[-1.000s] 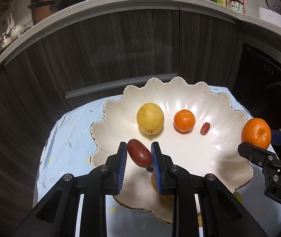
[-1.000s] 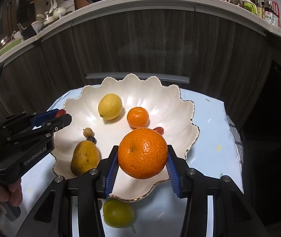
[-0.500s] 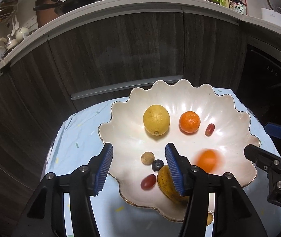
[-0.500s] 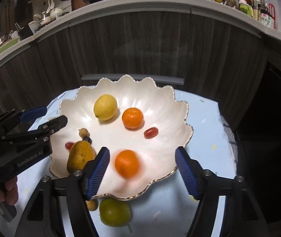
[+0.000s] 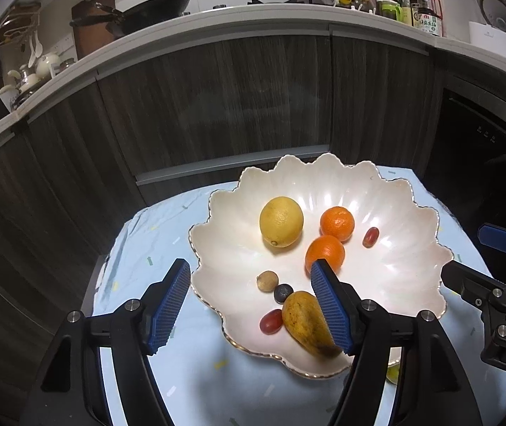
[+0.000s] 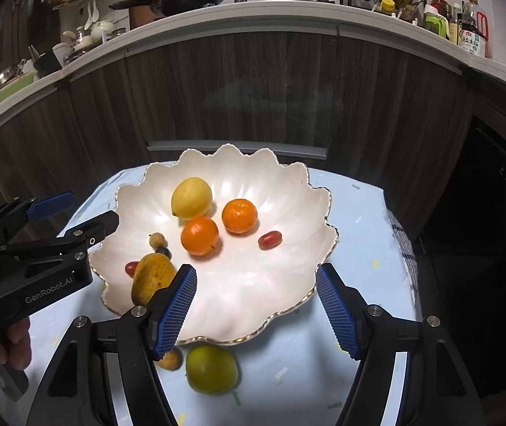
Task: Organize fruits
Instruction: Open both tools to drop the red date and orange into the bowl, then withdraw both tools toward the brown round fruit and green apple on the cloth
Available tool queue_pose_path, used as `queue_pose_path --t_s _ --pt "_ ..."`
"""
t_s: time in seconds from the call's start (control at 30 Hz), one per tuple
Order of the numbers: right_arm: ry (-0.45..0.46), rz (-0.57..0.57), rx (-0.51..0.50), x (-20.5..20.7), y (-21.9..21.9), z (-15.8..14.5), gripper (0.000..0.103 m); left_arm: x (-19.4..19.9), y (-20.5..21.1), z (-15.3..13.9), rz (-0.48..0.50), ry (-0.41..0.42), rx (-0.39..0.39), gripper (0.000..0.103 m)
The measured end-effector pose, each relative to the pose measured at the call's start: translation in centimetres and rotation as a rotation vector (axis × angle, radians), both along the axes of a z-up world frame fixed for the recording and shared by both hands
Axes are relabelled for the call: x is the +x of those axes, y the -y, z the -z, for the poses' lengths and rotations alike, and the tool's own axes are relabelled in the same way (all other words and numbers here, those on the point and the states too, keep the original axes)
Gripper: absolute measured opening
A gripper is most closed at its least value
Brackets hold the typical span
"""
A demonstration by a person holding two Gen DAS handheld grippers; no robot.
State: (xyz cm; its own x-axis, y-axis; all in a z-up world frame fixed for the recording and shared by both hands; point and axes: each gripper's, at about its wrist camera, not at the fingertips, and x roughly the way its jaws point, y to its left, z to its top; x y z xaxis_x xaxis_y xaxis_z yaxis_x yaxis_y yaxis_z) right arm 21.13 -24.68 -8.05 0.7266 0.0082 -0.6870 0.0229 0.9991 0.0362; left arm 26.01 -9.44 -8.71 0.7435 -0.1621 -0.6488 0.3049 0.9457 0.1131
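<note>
Both fruits that were clamped a second ago now lie in the white scalloped bowl (image 6: 299, 191): the red grape (image 5: 271, 321) dropped from the left tongs (image 5: 253, 305) rests near the bowl's near-left rim, and the orange (image 6: 200, 235) released by the right tongs (image 6: 256, 305) sits near the bowl's middle, just beside the lemon (image 6: 191, 197) and a second orange (image 6: 239, 216).

Left tongs stand apart, their jaws having just been opening, with nothing pressed between the blue pads; the grape, a dark berry (image 5: 283, 293) and a small brown fruit (image 5: 266, 280) lie below the gap, in the bowl. Right tongs also stand apart and empty, jaws just opened, over the bowl's near rim, the released orange far of them and to the left. Another red grape (image 6: 270, 240) lies on the right side of the bowl.

A yellow-brown mango (image 5: 306, 323) lies at the near-left edge of the bowl; in both views a blue pad covers part of it. On the light blue cloth of the desk (image 6: 359, 220), near of the bowl, sits a green citrus fruit (image 6: 211, 369), and a small brown fruit (image 6: 169, 359) beside it is mostly hidden behind the right tongs' left finger. In the left wrist view the green fruit shows only as a sliver. A hand (image 6: 4, 348) gripping the left tool is cut off at the frame's edge.
</note>
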Motion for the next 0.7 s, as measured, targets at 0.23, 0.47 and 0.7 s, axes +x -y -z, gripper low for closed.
queue_pose_path --t_s 0.23,0.47,0.7 --pt "0.017 0.003 -0.007 -1.5 0.0 -0.9 0.07 -1.6 -0.1 -1.0 0.004 0.016 -0.003 0.07" --pt "0.031 0.009 -0.013 -3.0 0.1 -1.7 0.07 -3.3 -0.1 -1.8 0.012 0.033 -0.003 0.07" --pt "0.047 0.014 -0.013 -4.4 0.3 -2.4 0.07 -4.6 -0.1 -2.7 0.021 0.049 -0.004 0.07"
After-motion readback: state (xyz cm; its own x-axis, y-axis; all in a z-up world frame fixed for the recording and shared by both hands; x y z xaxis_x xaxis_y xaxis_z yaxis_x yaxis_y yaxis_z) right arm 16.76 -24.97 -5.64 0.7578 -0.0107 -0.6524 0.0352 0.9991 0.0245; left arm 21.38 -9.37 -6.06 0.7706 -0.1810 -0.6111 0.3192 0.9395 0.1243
